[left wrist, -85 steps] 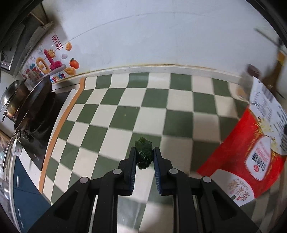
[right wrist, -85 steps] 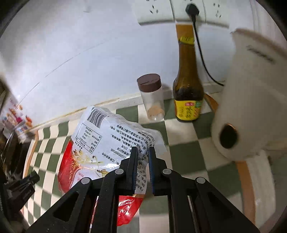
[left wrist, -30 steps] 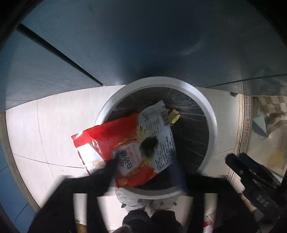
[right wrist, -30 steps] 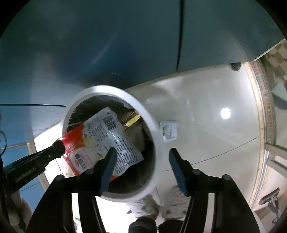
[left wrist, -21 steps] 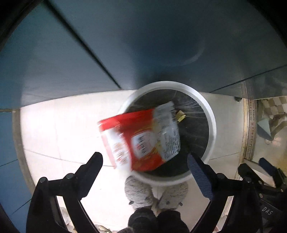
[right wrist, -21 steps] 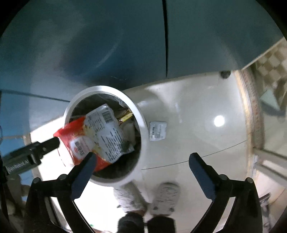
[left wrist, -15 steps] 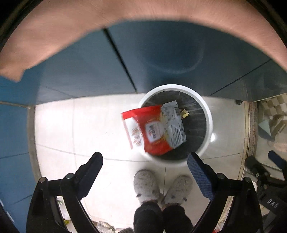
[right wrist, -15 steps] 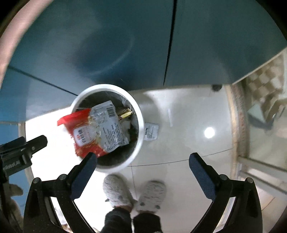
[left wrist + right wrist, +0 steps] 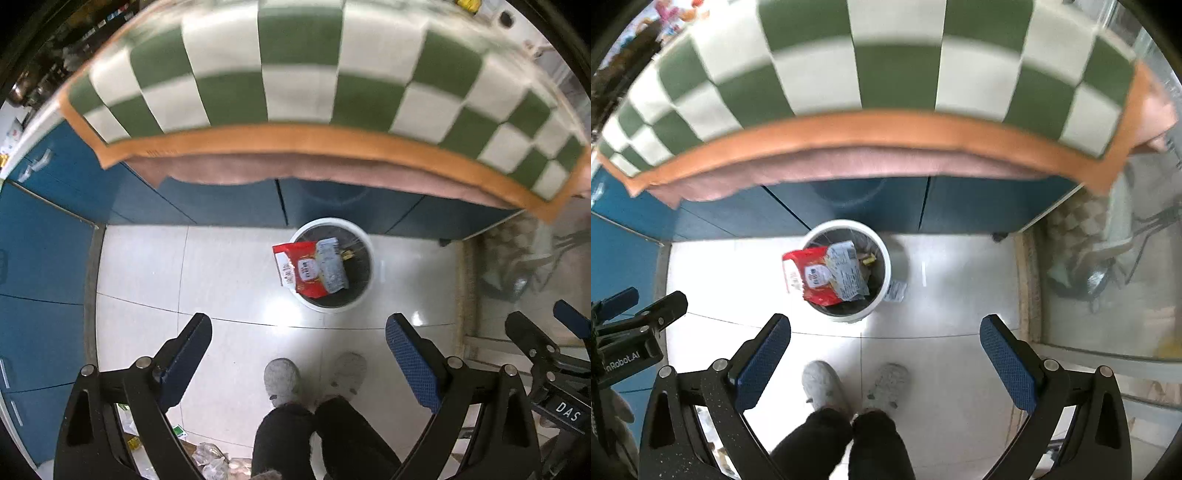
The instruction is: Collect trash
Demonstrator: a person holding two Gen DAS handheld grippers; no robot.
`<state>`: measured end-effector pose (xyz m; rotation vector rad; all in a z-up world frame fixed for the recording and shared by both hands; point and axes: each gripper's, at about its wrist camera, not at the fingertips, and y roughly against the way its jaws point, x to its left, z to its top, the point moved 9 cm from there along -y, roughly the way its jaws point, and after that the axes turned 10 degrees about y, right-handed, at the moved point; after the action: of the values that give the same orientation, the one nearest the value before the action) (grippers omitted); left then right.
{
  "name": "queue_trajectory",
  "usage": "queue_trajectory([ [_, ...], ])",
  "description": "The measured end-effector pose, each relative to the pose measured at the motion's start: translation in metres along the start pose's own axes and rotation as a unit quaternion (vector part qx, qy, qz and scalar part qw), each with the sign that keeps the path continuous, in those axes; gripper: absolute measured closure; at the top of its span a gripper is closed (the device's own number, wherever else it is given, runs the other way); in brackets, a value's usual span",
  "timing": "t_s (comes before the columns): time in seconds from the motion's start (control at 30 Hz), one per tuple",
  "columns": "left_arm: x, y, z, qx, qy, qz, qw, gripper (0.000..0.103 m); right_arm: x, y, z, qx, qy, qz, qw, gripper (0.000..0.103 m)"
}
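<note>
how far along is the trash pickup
Done: the red bag lies in the bin, partly over its rim. In hand: nothing; left gripper and right gripper are both open. Left: a scrap on the floor by the bin.

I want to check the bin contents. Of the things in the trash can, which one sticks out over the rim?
The red and white bag: its red end hangs over the rim of the white trash can, while the small yellow scrap lies fully inside.
</note>
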<state>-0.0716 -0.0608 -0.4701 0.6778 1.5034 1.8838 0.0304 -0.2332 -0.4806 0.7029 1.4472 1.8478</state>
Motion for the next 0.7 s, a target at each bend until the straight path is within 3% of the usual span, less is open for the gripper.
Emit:
queue_trajectory([
  [0.43,-0.001,0.203,-0.004,-0.057,-0.018,-0.101,0.9931,0.007,0.031,0.245,-0.005,-0.076,0.006,0.044,0.996,0.000],
  [0.7,0.010,0.280,-0.007,-0.068,-0.003,-0.179,0.9815,0.007,0.056,0.341,-0.006,-0.109,0.011,0.093,0.990,0.000],
])
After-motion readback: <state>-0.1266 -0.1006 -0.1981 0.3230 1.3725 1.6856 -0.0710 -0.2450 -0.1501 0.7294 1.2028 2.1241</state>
